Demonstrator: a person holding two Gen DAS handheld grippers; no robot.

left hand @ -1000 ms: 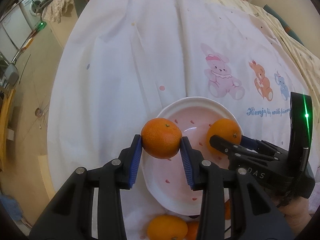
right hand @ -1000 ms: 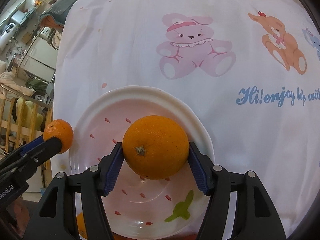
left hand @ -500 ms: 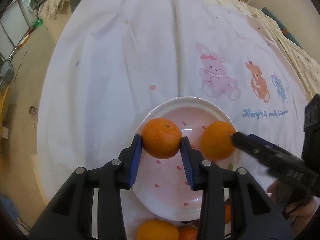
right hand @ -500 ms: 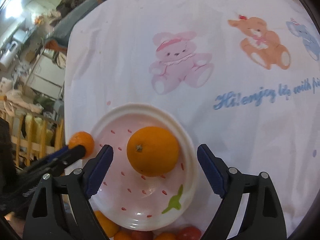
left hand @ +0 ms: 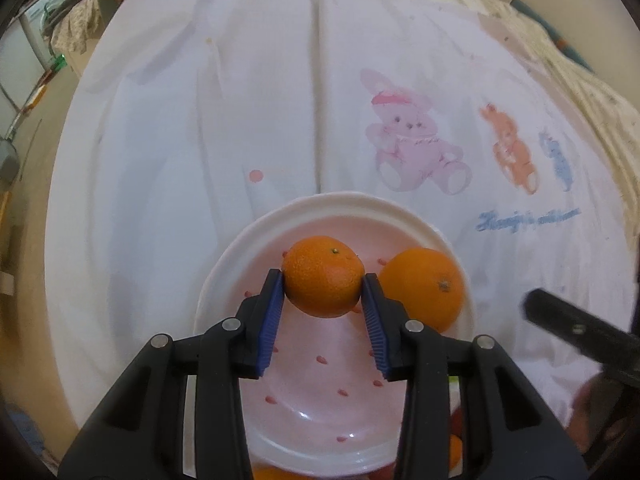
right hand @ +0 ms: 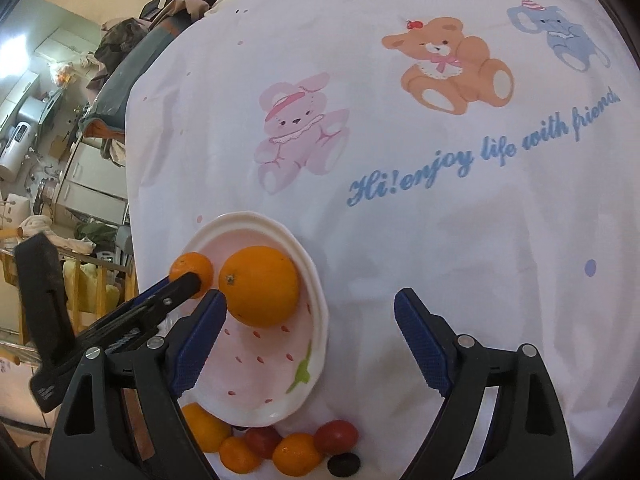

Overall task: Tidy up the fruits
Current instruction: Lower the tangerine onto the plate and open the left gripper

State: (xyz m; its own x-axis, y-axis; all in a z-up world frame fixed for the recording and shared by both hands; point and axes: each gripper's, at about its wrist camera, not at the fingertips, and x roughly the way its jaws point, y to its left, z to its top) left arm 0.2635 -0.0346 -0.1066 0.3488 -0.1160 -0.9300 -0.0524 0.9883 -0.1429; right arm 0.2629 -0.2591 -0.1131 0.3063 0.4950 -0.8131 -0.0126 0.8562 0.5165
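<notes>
Left claw clamped on a mandarin, blue pads squeezing both sides, hovering over the plate just left of the orange sitting in it. Looks like that spot was picked so the two end up side by side instead of stacked. Pointing steeply down, so probably about to set it on the pink bottom rather than drop it from high up.

Right claw wide open, nothing between the pads, off to the right of the plate over the cloth. Orange sits free on the plate's far side, no longer gripped by anything.

Rest of the fruit piled at the near edge of the plate: a few more mandarins, a couple of red ones, something dark that can't be made out. Guessing those go next, hence the open right claw near that pile.

Plate rim is low, so round stuff could roll off if let go too early.
</notes>
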